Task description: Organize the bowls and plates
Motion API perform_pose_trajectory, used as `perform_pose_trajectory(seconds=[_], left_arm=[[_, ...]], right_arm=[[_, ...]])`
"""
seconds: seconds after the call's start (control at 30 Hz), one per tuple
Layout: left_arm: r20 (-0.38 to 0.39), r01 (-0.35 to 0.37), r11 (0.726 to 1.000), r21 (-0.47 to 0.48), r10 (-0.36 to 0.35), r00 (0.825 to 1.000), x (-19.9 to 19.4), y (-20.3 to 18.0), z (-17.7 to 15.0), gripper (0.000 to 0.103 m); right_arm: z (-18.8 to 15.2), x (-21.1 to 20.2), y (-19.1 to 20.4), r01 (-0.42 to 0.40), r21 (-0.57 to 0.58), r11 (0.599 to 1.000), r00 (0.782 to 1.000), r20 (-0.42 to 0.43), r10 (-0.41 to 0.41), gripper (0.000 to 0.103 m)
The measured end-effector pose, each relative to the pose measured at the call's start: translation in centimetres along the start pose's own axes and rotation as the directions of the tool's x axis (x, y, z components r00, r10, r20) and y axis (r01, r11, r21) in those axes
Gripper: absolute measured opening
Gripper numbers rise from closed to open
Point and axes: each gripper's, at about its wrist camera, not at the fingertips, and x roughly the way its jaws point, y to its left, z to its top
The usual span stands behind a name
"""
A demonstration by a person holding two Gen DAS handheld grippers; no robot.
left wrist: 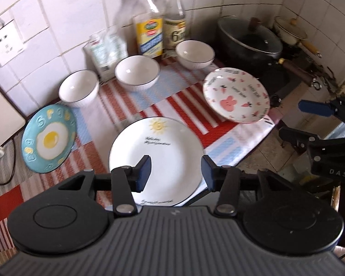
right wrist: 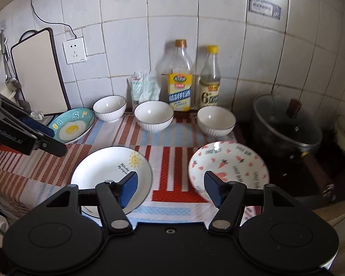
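Left gripper (left wrist: 176, 172) jaws spread, hiding white plate (left wrist: 163, 147) rim.

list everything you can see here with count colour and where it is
bowls: 3, white, back row on the mat
plates: 3, white sun in front, pink carrot right, blue egg left
mat: 1, red, blue, white stripes, on the counter
bottles: 2, clear, yellow labels, by the wall
bag: 1, clear, left of bottles
pot: 1, dark, lidded, right
cutting board: 1, cream, leaning left
socket: 1, white, wall
left claw: open, over sun plate
right claw: open, above the mat
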Motion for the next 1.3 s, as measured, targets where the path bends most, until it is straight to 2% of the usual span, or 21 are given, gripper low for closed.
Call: perform_pose_trajectory(seconds=[0.13,0.43,0.53,0.6,0.83,0.9,1.0,1.1,1.2,1.3], left_arm=[[0.000,0.010,1.000,0.009,-0.010,1.000,0.1,-2.1,0.6,0.051],[0.007,0.019,0.998,-0.057,-0.019,1.000,0.7,-5.7,2.9,0.063],[0.029,0.012,0.995,-0.102,-0.009,1.000,1.3,-6.5,3.6,0.066],[0.045,-0.021,0.991,-0.132,0.027,0.999,2.1,-7.0,3.8,0.066],[0.048,-0.047,0.970,-0.240,0.060,0.997,5.6,-7.1,4.5,0.066],[0.050,-0.049,0.964,-0.261,0.065,0.997,6.9,-7.2,4.8,0.063],[0.071,-0.049,0.952,-0.302,0.074,0.995,8.5,-7.6,5.0,0.059],[0.105,-0.051,0.953,-0.297,0.086,0.991,10.1,-8.8,5.1,0.059],[0.097,-0.052,0.951,-0.303,0.085,0.992,12.5,-9.6,5.3,0.057],[0.099,-0.046,0.947,-0.319,0.082,0.992,14.8,-10.0,5.4,0.057]], right_arm=[[0.1,-1.2,-1.4,0.016,-0.033,0.999,1.000,0.009,-0.015,0.069],[0.9,-4.6,-4.8,0.024,-0.045,0.999,0.999,0.030,-0.023,0.072],[0.9,-4.6,-6.6,0.012,-0.023,1.000,0.999,0.032,-0.011,0.072],[0.6,-4.3,-7.8,0.014,-0.008,1.000,0.999,0.030,-0.014,0.072],[-1.0,-1.3,-11.4,-0.027,0.044,0.999,0.999,0.020,0.026,0.072],[-1.6,0.1,-12.1,-0.033,0.041,0.999,0.999,0.021,0.032,0.072],[-2.2,2.3,-13.2,0.002,0.041,0.999,1.000,0.018,-0.002,0.072],[-2.4,3.7,-14.5,0.002,0.045,0.999,1.000,0.031,-0.003,0.072],[-2.4,5.6,-16.1,-0.030,0.087,0.996,0.999,0.023,0.028,0.072],[-3.2,8.1,-16.9,-0.017,0.104,0.994,1.000,0.003,0.017,0.072]])
